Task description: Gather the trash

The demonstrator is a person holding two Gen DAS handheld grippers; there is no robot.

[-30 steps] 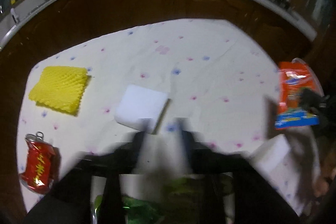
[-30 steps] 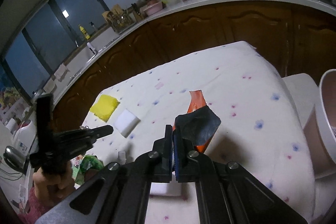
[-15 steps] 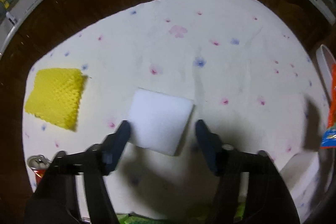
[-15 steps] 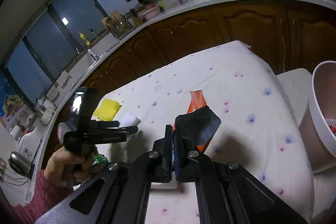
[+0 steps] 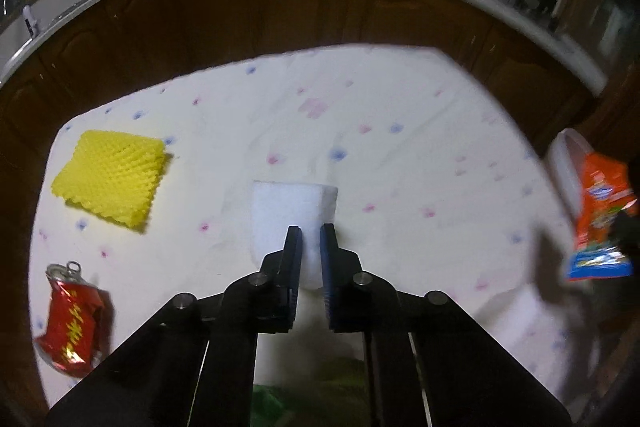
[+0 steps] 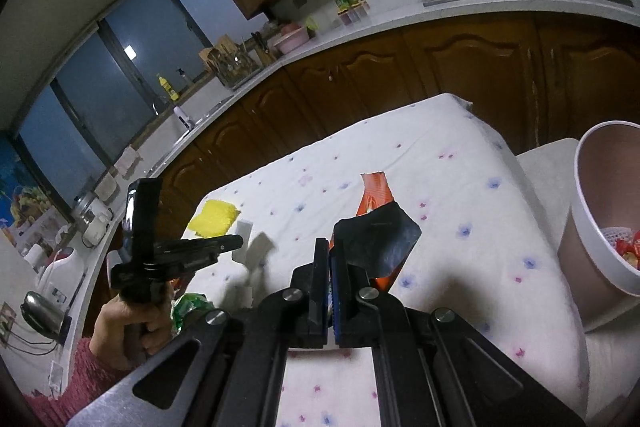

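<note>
A: Pinching the white foam block, is it? The left gripper has its fingers pressed onto the near edge of that piece, the foam squeezed thin between them.

B: So it looks. In the right wrist view the block hangs off the left gripper, apparently clear of the worktop. A soft, light scrap like that gives under the pads, so an edge grip seems enough.

A: And the right gripper?

B: Its fingers are clamped together on an orange snack wrapper, which sticks up at twelve o'clock from the tips. The same wrapper shows at three o'clock in the left view.

A: Why hold it aloft?

B: My guess: the bin stands at three o'clock of the right gripper, beside the worktop, with wrappers already inside. The wrapper is probably on its way there.

A: What is left on the cloth?

B: A yellow foam net at ten o'clock of the left gripper, a crushed red can at eight o'clock, and something green near the person's hand. All lie well apart, so each can be taken singly.

A: Risk?

B: The foam may slip from so narrow a bite.
</note>
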